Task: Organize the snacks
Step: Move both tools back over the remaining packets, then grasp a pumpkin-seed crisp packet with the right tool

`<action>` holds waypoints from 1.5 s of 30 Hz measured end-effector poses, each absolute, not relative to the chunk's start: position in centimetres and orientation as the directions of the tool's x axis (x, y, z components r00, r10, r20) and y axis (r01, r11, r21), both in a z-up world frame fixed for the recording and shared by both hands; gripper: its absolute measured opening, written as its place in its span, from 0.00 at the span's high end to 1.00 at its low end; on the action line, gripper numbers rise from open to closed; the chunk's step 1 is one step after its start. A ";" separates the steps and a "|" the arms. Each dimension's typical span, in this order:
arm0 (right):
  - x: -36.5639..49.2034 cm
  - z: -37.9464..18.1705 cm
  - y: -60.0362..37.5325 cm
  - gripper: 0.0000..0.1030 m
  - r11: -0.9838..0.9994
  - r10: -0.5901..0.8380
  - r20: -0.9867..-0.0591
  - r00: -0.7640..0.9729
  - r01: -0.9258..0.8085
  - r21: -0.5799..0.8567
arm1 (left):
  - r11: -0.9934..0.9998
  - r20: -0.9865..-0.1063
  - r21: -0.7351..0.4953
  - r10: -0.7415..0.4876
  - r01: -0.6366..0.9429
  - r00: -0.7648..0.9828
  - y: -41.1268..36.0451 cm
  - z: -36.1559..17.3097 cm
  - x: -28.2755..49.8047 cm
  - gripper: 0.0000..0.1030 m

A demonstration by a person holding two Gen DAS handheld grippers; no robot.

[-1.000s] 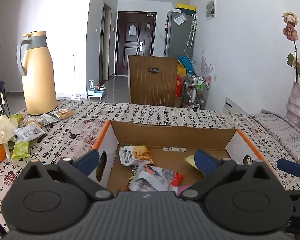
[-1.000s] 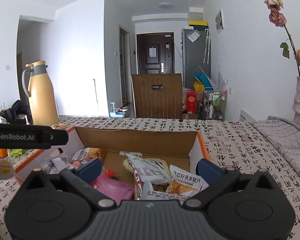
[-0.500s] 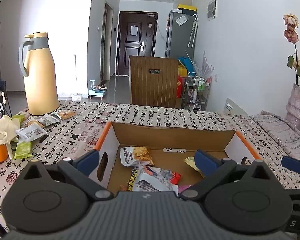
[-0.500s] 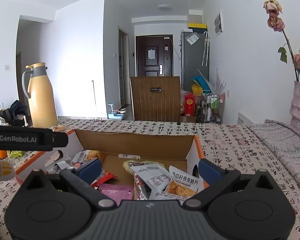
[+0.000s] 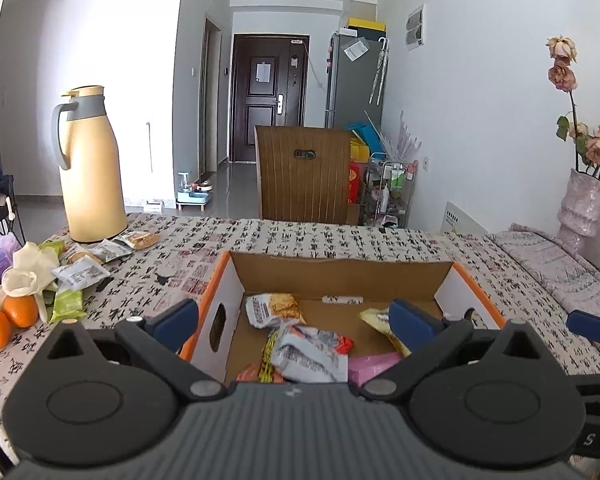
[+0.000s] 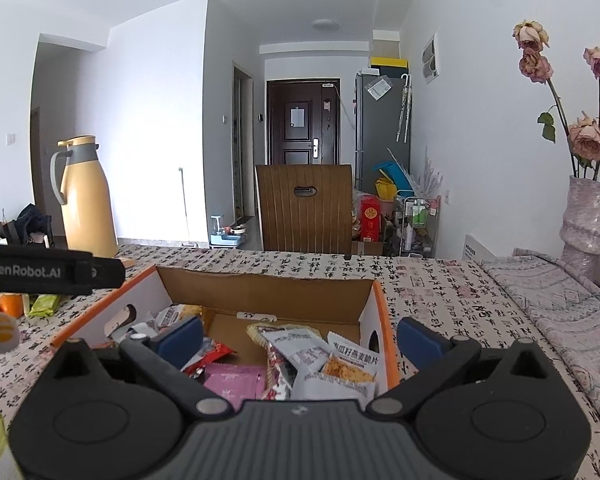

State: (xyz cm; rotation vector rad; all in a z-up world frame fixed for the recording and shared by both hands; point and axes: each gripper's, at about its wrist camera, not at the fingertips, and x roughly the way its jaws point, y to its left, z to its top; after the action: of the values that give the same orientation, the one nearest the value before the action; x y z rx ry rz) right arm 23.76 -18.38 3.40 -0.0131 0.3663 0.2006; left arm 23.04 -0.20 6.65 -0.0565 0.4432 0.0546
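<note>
Left gripper (image 5: 294, 316) and right gripper (image 6: 300, 334), jaws wide, empty, above cardboard box (image 5: 340, 270) part-filled with snack packets (image 5: 312, 354). Between picks, seemingly. Next: reach loose snack packets (image 5: 80, 274) beside thermos (image 5: 90, 164).

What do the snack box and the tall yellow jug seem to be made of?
Snack box: cardboard, judging by its raw brown inside, white printed outside and orange edge. Yellow jug: smooth matte body, plastic or coated metal, which is unclear; its grey handle looks plastic.
</note>
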 end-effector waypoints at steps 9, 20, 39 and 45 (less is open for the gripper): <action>20.8 2.9 -19.3 0.00 0.982 0.179 -0.385 0.905 -0.189 0.012 | 0.998 -0.470 -0.021 0.039 -0.055 0.882 0.0 5.0 20.1 0.00; 17.9 0.3 -21.4 0.00 0.989 0.144 -0.462 0.875 -0.148 0.029 | 0.999 -0.533 -0.016 0.025 -0.039 0.846 1.1 2.0 17.3 0.00; 16.0 -4.1 -22.4 0.00 0.992 0.119 -0.593 0.797 -0.115 0.046 | 1.000 -0.583 -0.025 -0.009 -0.007 0.813 0.9 -2.6 16.6 0.00; 17.4 -4.5 -22.0 0.00 0.993 0.097 -0.613 0.784 -0.117 0.007 | 1.000 -0.589 -0.027 -0.005 -0.013 0.808 0.9 -2.8 16.7 0.00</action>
State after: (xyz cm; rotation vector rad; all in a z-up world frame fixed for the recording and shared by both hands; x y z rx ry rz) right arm 17.36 -22.04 -4.50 -0.0317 0.6599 0.1156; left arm 16.70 0.90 -2.81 -0.0297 0.6304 0.0038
